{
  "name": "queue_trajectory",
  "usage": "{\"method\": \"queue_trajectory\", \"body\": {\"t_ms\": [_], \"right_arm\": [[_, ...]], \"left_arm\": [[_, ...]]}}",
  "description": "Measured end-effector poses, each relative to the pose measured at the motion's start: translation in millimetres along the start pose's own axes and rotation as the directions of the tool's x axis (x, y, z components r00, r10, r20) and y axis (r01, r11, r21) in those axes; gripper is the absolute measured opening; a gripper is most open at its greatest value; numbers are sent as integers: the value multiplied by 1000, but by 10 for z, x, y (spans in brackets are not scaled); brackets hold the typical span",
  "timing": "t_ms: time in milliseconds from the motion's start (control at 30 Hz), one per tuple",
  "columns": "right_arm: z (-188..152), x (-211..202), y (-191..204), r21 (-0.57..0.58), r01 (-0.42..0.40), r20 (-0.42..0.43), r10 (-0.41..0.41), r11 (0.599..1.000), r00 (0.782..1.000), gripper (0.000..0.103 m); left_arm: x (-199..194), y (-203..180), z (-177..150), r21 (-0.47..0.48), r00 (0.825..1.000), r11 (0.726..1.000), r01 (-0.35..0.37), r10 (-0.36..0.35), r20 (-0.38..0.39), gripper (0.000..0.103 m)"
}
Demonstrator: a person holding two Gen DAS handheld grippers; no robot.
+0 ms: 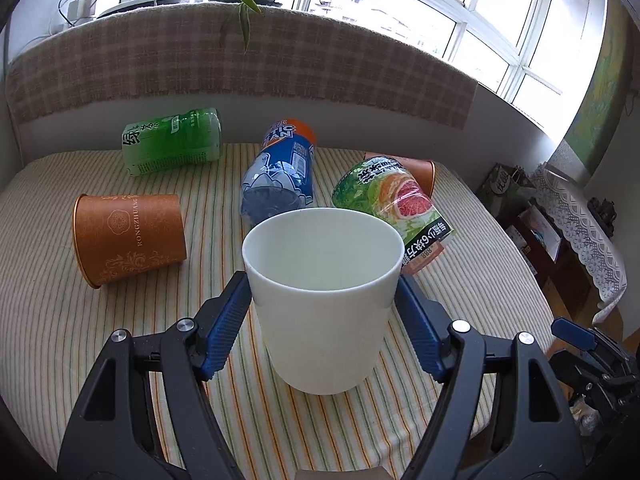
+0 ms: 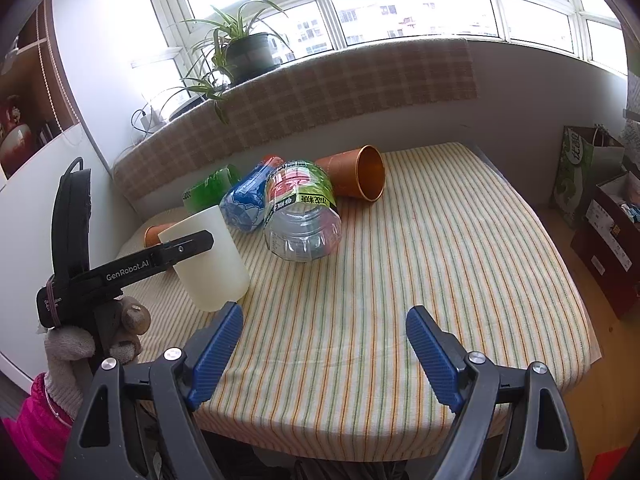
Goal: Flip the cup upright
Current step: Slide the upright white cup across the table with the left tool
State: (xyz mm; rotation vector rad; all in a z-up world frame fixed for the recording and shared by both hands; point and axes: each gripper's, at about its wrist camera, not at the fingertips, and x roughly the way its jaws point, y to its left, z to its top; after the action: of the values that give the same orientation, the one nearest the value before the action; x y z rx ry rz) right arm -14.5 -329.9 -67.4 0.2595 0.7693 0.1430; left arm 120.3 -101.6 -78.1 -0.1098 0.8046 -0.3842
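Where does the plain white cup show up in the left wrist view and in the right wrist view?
Left wrist view: the plain white plastic cup sits at centre, mouth up, between the left gripper and its blue fingers.
Right wrist view: the cup is at left of centre, tilted, with the left gripper's black finger across it.
Shared landmark: the clear bottle with the grapefruit label, lying on the striped cloth just behind the cup.
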Motion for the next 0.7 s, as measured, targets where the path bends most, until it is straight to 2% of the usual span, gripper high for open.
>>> {"method": "queue_trajectory", "body": {"t_ms": [367,700], "right_arm": [[21,-16,37,-4,-8,7,8,1000,1000,86],[30,-60,73,-12,-9,16,10,1000,1000,86]], "left_arm": [[-87,-40,-101,37,1000,999,2,-2,1,76],[-70,-81,-217,31,998,998,49,-47,-45,79]]}}
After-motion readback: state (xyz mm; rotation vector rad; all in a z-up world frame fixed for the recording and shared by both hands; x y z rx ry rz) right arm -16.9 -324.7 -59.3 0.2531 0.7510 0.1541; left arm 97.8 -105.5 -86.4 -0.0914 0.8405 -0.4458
